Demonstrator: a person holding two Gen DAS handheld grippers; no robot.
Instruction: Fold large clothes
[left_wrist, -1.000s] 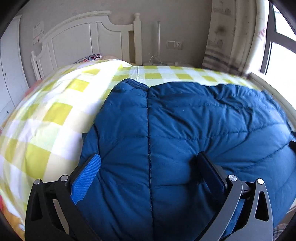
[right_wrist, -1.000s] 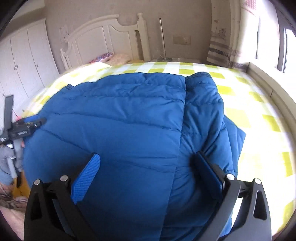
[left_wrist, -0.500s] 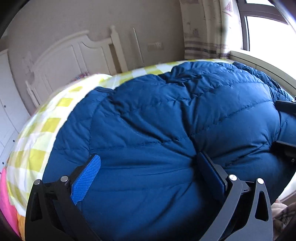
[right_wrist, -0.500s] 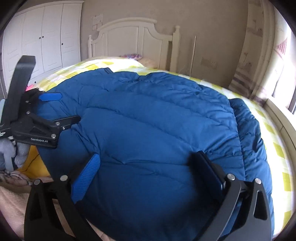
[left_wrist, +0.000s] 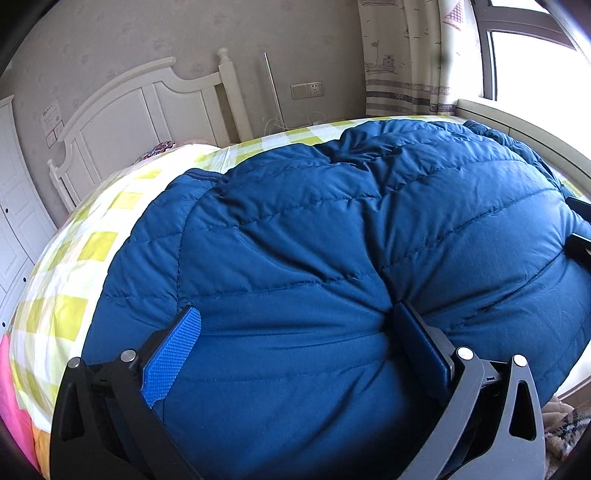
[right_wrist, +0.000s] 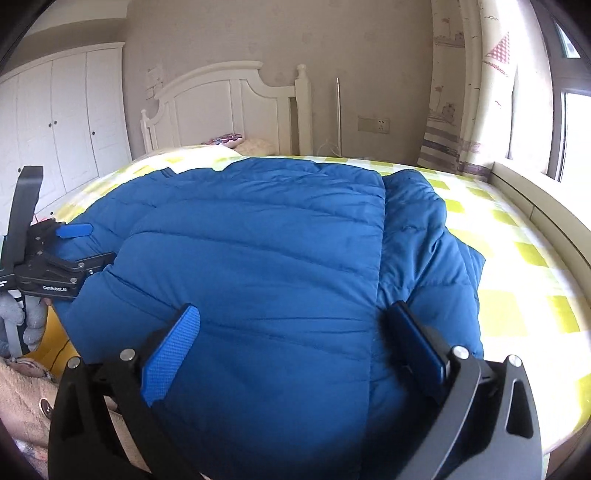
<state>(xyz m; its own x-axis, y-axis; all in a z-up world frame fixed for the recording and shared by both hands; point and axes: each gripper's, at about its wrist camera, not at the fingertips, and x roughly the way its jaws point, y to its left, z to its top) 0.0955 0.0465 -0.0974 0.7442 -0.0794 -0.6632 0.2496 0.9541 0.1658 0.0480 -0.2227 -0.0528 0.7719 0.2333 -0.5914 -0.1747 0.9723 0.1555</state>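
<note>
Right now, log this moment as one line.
left hand-held gripper: open over quilted blue down jacket | right hand-held gripper: open | yellow-checked bed sheet: under jacket

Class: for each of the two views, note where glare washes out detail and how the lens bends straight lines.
Left wrist view: window blown white at upper right, headboard bowed. Right wrist view: glare bleaches the checked sheet beside the window; wardrobe doors curve.

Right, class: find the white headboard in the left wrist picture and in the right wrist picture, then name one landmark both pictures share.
Left wrist view: the white headboard is upper left, behind the blue puffer jacket.
Right wrist view: the headboard is at the upper centre, behind the jacket.
Shared landmark: the wall socket, on the wall right of the headboard in both.
</note>
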